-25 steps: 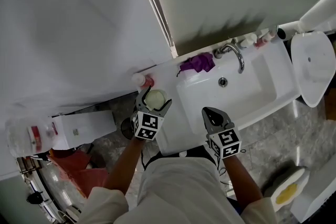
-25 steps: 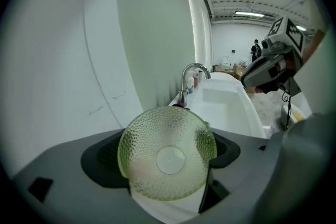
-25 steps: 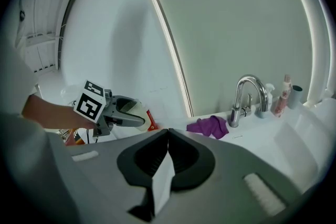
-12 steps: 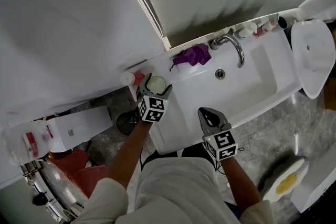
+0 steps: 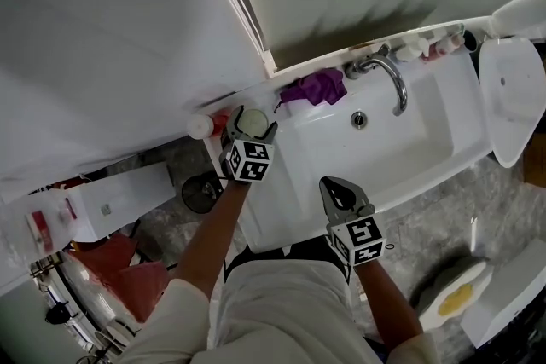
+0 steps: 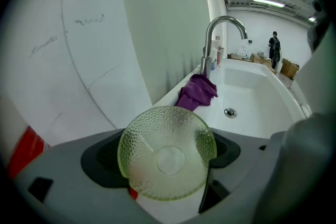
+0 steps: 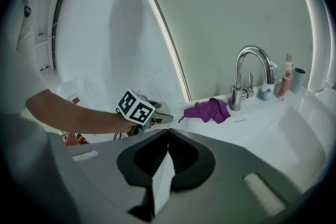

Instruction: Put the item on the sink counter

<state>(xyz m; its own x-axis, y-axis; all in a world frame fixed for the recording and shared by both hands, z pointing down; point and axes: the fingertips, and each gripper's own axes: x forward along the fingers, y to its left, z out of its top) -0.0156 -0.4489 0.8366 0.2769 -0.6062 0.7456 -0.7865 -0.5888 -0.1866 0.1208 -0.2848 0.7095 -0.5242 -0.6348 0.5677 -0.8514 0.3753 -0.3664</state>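
My left gripper is shut on a pale green dimpled glass bowl above the left end of the white sink counter. In the left gripper view the bowl stands on edge with its base toward the camera, and the left gripper's jaws press on its two sides. Whether the bowl touches the counter I cannot tell. My right gripper hangs shut at the counter's front edge. Seen in its own view, the right gripper has nothing in it.
A purple cloth lies by the chrome faucet behind the basin. A red-capped bottle lies just left of the bowl. Small bottles stand at the back right, with a toilet lid beyond.
My left gripper has carried the bowl farther back toward the wall, over the counter's left end. The right gripper has hardly moved.
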